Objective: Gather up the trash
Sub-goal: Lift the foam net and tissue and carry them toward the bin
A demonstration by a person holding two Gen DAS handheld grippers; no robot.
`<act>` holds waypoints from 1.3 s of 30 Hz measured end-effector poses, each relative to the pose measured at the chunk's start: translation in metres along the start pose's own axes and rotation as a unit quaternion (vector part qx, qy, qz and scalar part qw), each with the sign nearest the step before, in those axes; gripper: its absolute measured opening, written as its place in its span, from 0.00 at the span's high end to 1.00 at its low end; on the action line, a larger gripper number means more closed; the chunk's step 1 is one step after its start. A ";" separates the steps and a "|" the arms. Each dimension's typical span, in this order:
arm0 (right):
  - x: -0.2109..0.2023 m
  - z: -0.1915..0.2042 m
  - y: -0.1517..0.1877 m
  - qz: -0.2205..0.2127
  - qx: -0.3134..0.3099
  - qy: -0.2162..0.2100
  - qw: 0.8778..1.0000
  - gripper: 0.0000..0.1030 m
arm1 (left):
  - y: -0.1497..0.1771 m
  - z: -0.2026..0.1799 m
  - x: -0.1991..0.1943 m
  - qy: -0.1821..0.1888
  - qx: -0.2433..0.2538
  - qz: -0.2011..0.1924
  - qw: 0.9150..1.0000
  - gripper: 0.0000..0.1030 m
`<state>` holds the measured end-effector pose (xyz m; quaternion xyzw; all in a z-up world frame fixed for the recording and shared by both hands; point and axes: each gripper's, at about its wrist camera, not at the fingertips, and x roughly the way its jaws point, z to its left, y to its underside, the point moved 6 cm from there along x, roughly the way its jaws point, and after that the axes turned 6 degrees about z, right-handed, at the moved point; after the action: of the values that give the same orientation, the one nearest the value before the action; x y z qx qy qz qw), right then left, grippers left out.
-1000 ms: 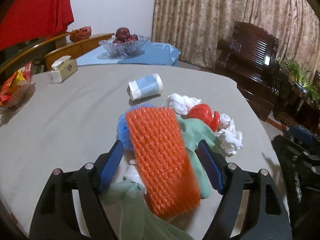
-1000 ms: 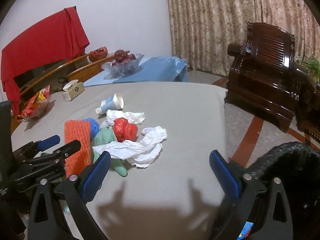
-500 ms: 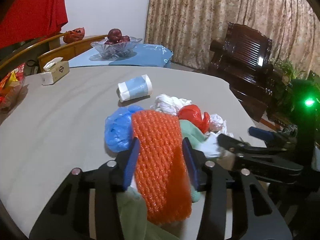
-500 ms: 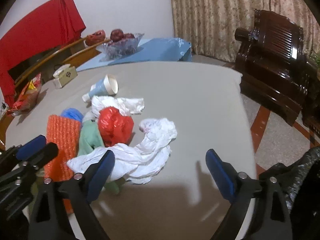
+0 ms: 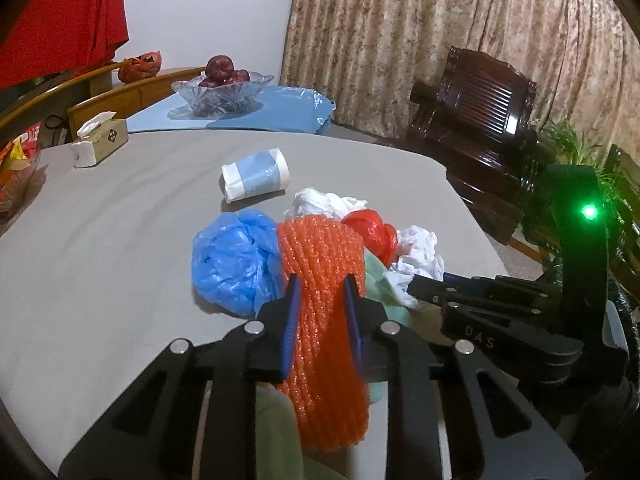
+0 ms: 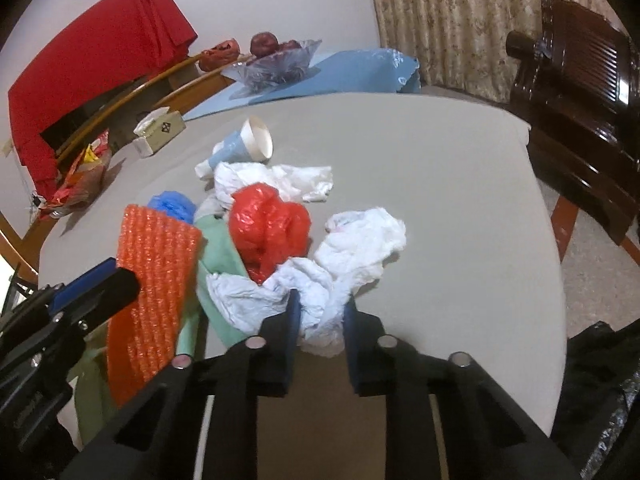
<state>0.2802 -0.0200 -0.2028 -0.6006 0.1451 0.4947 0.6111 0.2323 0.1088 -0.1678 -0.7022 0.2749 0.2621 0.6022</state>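
Left wrist view: left gripper (image 5: 320, 300) clamped narrow on the orange foam net (image 5: 324, 320), pinched about its middle so both ends hung free, probably because a grip at the waist keeps a floppy sleeve from sliding out. Right wrist view: right gripper (image 6: 320, 312) likewise closed, on the near fold of the white crumpled tissue (image 6: 320, 292), gathered at the thickest bunch so the loose tail would follow (thin paper tears at an edge). Lay heaped together near the front of the grey table (image 6: 460, 200): a red plastic bag (image 6: 268, 228) against the tissue, a pale green cloth (image 6: 220, 256) under both held pieces, a blue plastic bag (image 5: 232, 260) touching the net's left side, and a second white wad (image 6: 280, 178) behind the red one. Rested on its side just beyond the heap, a blue paper cup (image 5: 256, 176), still to be gathered. Showed at the right edge below table level, a black bin bag (image 6: 600, 380), presumably set there as the drop point. Stood well apart at the far left, a tissue box (image 5: 100, 142), apparently no part of the trash.
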 end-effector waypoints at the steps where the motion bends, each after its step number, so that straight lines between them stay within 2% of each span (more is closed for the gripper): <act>1: -0.003 0.000 -0.001 -0.005 0.000 0.002 1.000 0.84 | 0.000 0.000 -0.002 0.002 -0.001 -0.002 1.000 0.81; 19: -0.097 0.000 -0.003 -0.092 -0.003 0.006 0.996 0.85 | -0.012 -0.029 -0.041 0.031 0.009 -0.032 0.999 0.83; 31: -0.149 -0.011 0.007 -0.125 -0.003 0.022 0.992 0.85 | -0.020 -0.059 -0.067 0.054 0.024 -0.051 0.997 0.83; 39: -0.185 -0.029 0.022 -0.142 0.011 0.045 0.989 0.85 | -0.018 -0.093 -0.081 0.080 0.042 -0.055 0.994 0.84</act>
<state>0.1889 -0.1293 -0.0797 -0.6304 0.0913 0.3736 0.6743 0.1907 0.0242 -0.0855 -0.7088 0.2946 0.1596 0.6208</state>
